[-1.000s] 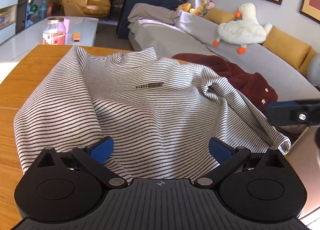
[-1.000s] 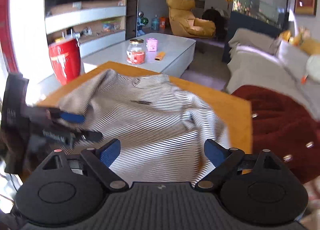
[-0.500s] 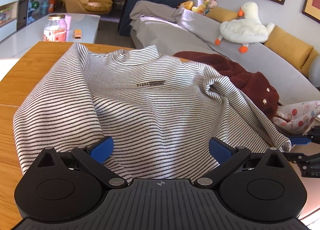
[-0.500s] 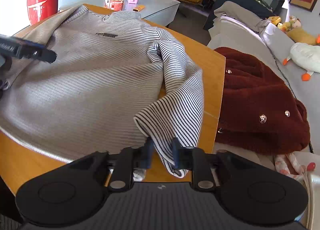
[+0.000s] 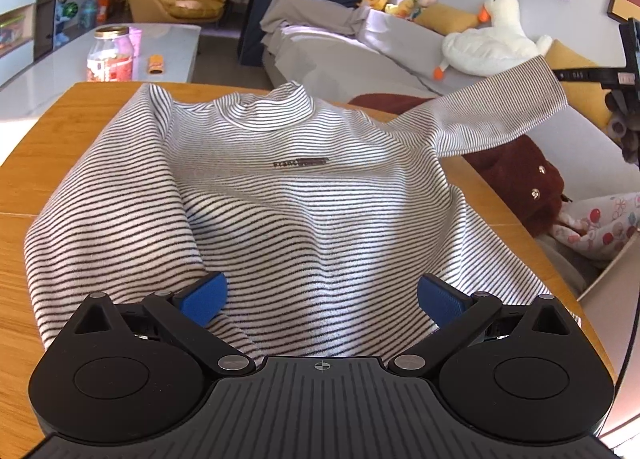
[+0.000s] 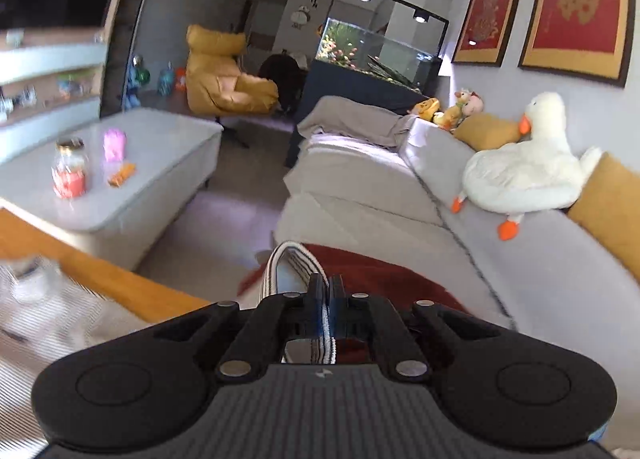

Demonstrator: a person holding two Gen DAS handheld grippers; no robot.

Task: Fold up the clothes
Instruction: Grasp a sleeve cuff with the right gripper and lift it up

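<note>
Striped top: spread front-up over the wooden table, filling the centre of the left wrist view; collar toward the top of the frame, hem at the bottom edge.

Sleeve: raised off the table, stretched toward the upper right of the left wrist view. Its cuff appears at lower centre of the right wrist view.

Left gripper: low at the bottom of its frame, just over the hem; blue pads wide apart, holding nothing.

Right gripper: fingers pressed together on the cuff, held level above the table edge, pointing toward the grey sofa. In the left wrist view it is only partly seen at the right edge.

Dark red garment: on the sofa, right of the table.

Plush duck: on the sofa back, right of frame.

Jar: on the pale coffee table, upper left.
</note>
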